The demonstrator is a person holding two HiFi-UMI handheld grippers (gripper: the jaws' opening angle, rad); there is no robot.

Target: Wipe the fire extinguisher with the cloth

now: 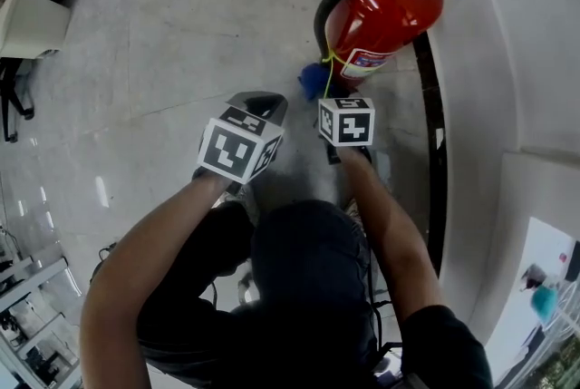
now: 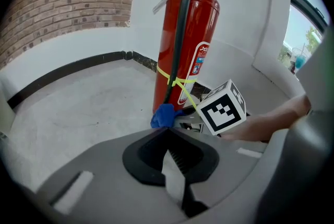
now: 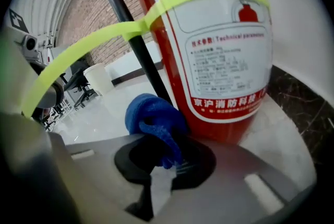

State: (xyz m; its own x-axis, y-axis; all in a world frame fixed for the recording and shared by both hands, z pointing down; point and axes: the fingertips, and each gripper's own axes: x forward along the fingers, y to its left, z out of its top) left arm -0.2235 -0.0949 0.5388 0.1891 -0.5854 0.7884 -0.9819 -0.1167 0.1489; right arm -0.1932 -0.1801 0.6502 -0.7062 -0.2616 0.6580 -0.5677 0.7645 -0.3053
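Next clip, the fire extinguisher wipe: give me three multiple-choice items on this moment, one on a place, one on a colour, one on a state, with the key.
1. Where is the blue cloth?
A. Draped over the extinguisher's handle
B. In the right gripper, by the base of the fire extinguisher
C. Flat on the floor, away from both grippers

2. What colour is the strap round the extinguisher?
A. Black
B. Yellow-green
C. White

3. How does the left gripper stand?
A. Wide open
B. Shut on the cloth
C. Shut, nothing between its jaws

Key:
1 B: the right gripper view shows its jaws pinching the cloth beside the red base.
2 B: the strap shows yellow-green against the red body.
3 C: the left gripper view shows the jaws together and bare.
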